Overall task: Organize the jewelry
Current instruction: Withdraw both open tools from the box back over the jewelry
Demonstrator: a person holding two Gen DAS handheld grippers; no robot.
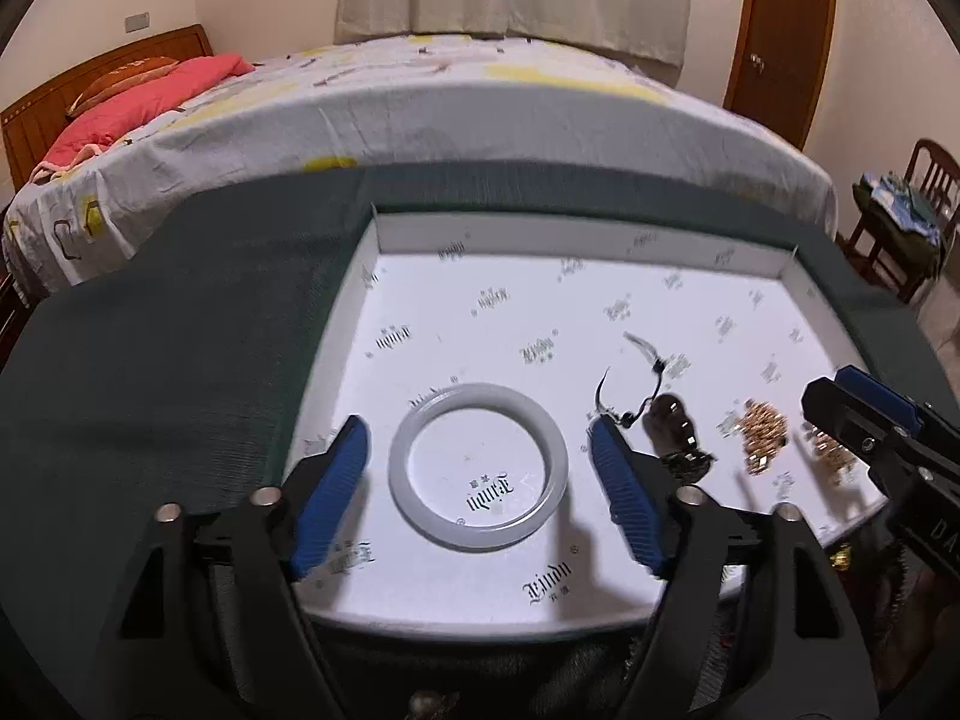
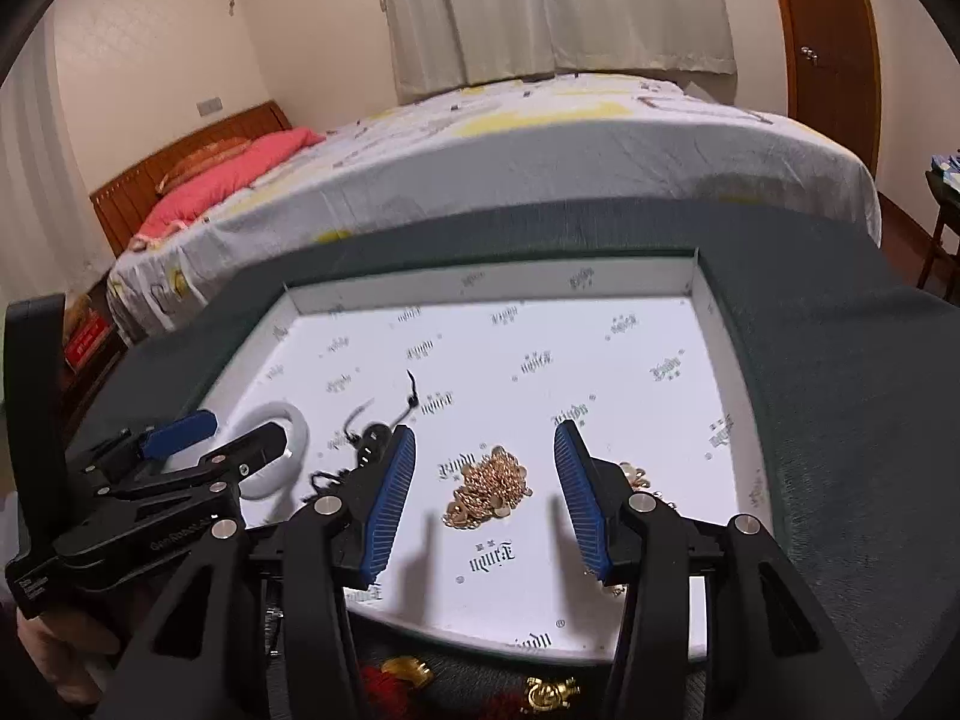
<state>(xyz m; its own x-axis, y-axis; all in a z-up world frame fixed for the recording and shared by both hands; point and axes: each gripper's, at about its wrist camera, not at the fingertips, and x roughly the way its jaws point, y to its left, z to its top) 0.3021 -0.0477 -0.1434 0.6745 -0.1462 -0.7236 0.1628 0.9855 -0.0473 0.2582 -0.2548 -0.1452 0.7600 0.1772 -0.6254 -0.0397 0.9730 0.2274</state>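
Observation:
A shallow white printed tray lies on a dark green cloth. In the left wrist view my left gripper is open, its blue pads either side of a pale white bangle lying in the tray. A dark beaded bracelet with black cord and a heap of gold chain lie to its right. In the right wrist view my right gripper is open and empty above the gold chain. A second gold piece sits behind the right finger.
A red tassel with gold charms lies on the cloth in front of the tray. A bed with a pink quilt stands behind the table. A wooden chair and door are at right.

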